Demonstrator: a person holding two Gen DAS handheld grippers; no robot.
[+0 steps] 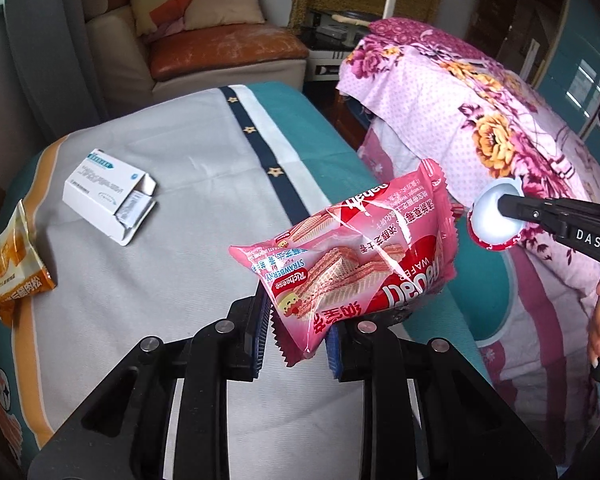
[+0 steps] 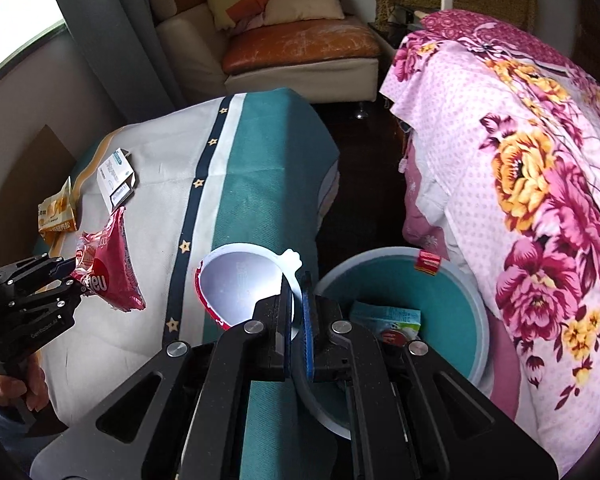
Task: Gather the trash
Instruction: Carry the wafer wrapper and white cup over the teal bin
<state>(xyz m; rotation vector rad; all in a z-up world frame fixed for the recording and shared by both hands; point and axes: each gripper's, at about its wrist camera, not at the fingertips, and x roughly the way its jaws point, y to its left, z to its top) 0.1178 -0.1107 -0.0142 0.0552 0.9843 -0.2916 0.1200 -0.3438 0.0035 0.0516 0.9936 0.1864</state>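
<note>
My left gripper [image 1: 298,336] is shut on the bottom corner of a pink strawberry wafer wrapper [image 1: 352,256], which it holds up over the table's right side. In the right wrist view the same wrapper [image 2: 112,264] hangs from the left gripper [image 2: 66,276]. My right gripper [image 2: 298,300] is shut on the rim of a small cup [image 2: 240,280], white inside and red outside, held above the table edge beside a teal bin [image 2: 476,312]. From the left wrist view, the cup [image 1: 496,216] shows in the right gripper [image 1: 504,204]. A white medicine box [image 1: 108,196] and an orange snack wrapper [image 1: 12,264] lie on the cloth.
The table [image 2: 260,168] wears a grey and teal cloth. The bin on the floor holds a green-white packet [image 2: 388,316], with a small red wrapper [image 2: 428,262] at its rim. A pink flowered quilt [image 2: 520,184] crowds the right. A sofa [image 2: 300,48] stands behind.
</note>
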